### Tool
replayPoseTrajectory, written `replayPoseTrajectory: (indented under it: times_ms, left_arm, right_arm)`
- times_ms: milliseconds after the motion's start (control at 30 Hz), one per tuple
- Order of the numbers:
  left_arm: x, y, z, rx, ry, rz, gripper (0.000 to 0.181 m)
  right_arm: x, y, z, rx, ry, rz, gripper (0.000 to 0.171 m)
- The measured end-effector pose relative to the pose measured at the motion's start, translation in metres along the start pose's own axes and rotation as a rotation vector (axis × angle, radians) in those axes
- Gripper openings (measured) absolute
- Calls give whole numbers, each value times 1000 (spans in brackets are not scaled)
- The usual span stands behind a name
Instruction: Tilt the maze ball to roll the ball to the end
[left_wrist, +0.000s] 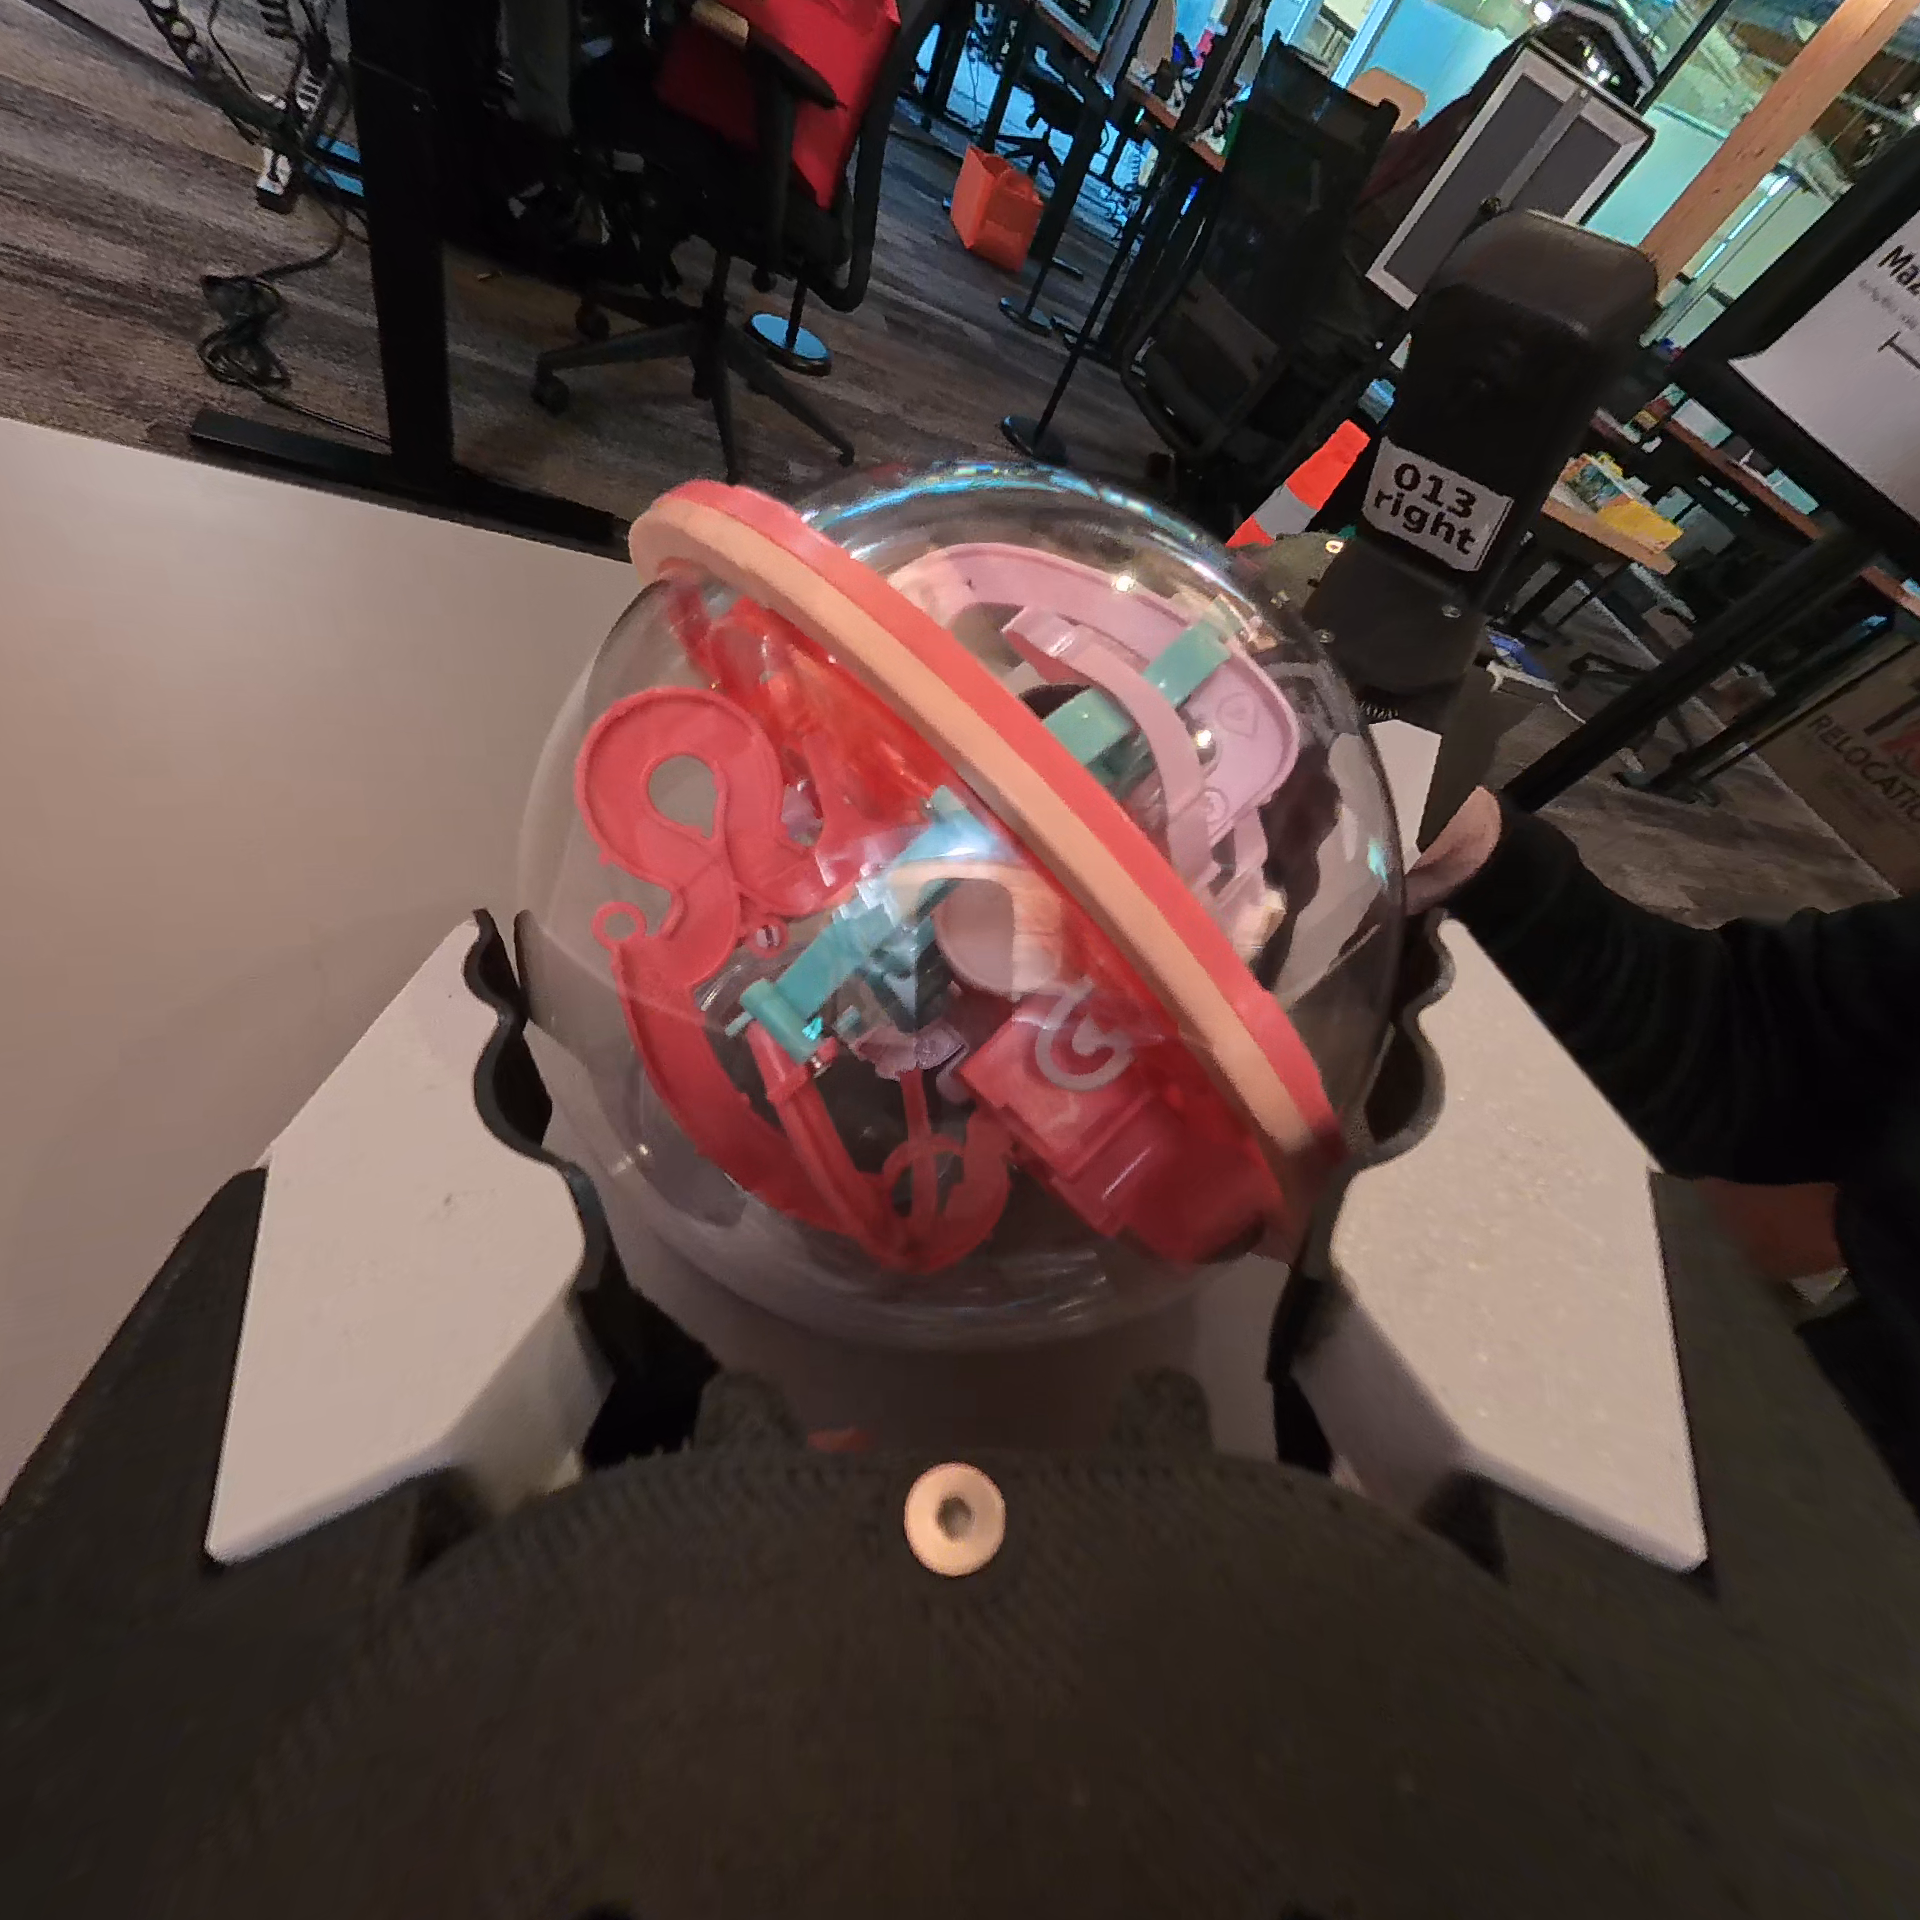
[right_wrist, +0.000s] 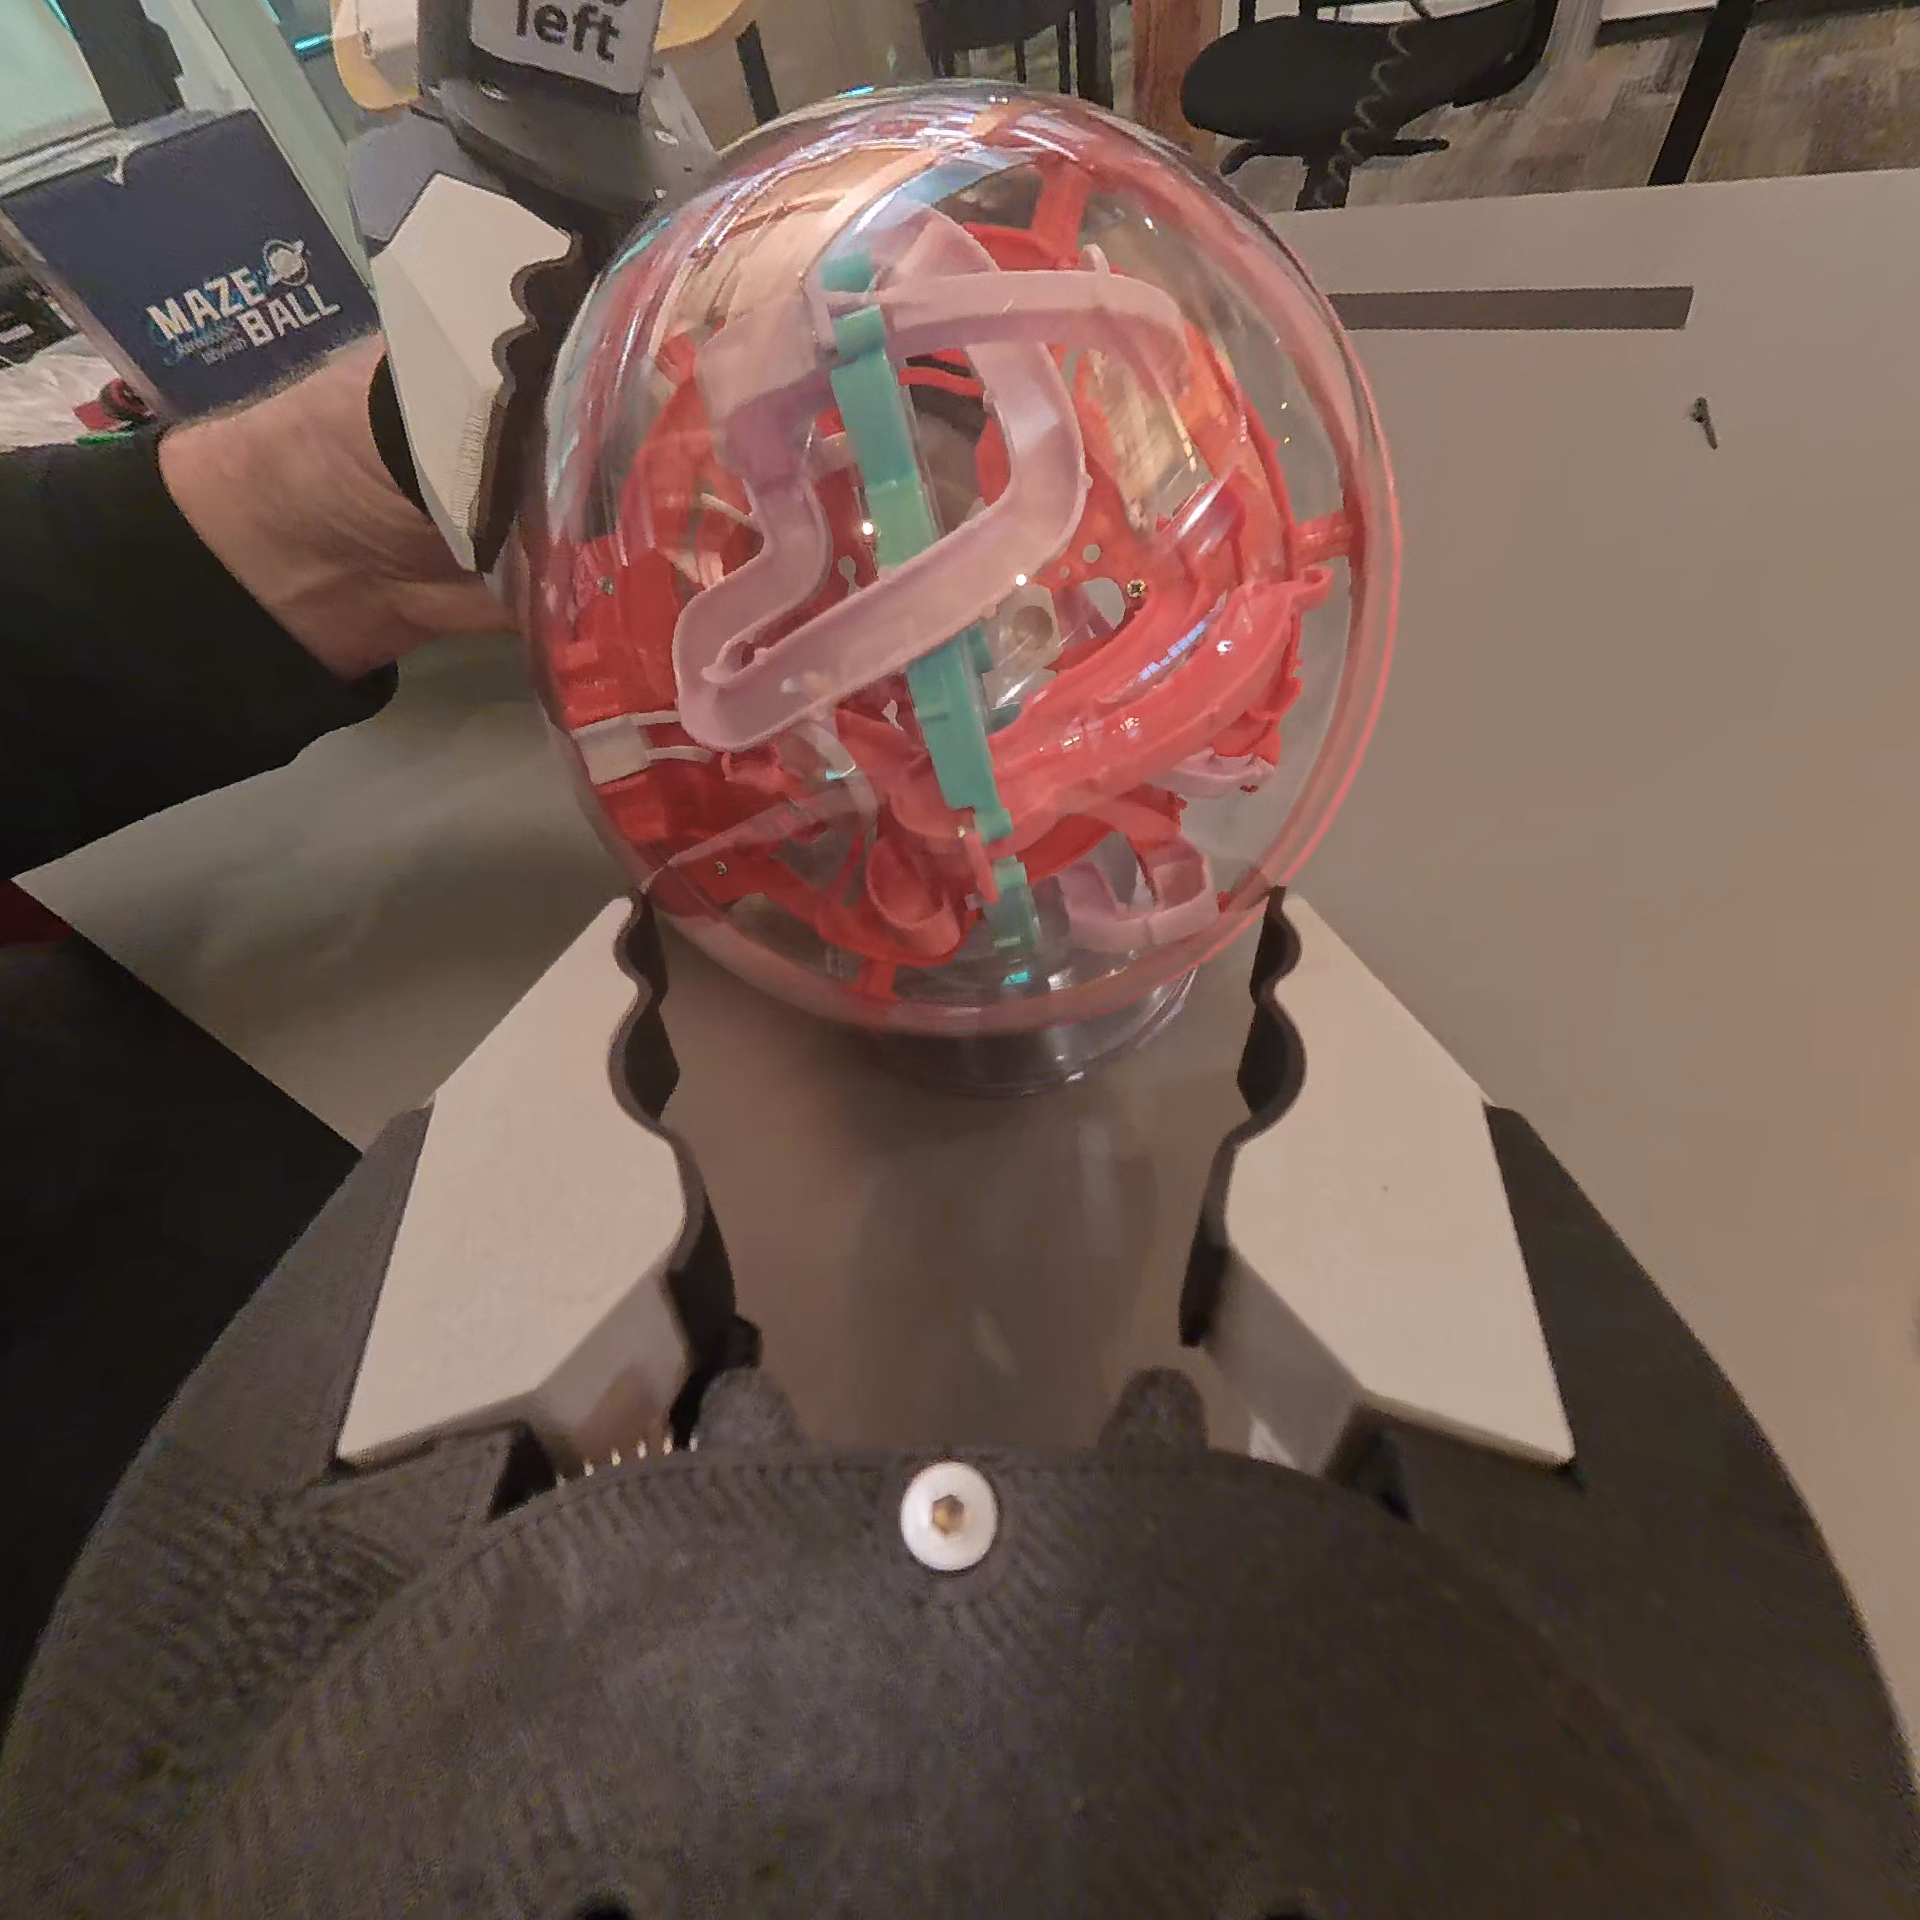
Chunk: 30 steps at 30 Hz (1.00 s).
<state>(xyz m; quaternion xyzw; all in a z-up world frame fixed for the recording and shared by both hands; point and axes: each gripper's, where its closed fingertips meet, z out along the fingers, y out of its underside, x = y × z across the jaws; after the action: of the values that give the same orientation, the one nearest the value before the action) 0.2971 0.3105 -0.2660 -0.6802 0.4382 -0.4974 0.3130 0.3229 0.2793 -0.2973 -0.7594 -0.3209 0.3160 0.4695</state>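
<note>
The left gripper (left_wrist: 961, 1039) is closed on the maze ball (left_wrist: 961, 894): its two wavy black-edged fingers (left_wrist: 509, 1049) press against opposite sides of the clear sphere. The ball's red-and-cream equator ring (left_wrist: 966, 769) runs diagonally, so the sphere sits tilted.

The right gripper (right_wrist: 951, 935) has its jaws spread wide. Its fingertips (right_wrist: 639, 935) reach the lower part of the maze ball (right_wrist: 956, 540); whether they touch the shell cannot be told. Red, pink and teal tracks (right_wrist: 925, 582) fill the sphere, whose clear base (right_wrist: 1029, 1049) rests on or just above the white table (right_wrist: 1610, 675).

The ball is near the table's front edge. A hand (right_wrist: 343, 520) grips the left gripper's handle. Beyond the table's left edge stands a dark blue box (right_wrist: 218, 281).
</note>
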Motion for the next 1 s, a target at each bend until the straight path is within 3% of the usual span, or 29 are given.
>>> replayPoseTrajectory:
  times_ms: [1000]
  left_arm:
    - [3,-10,8,-66,-61,36,157]
  right_arm:
    - [2,4,-3,22,-44,73,110]
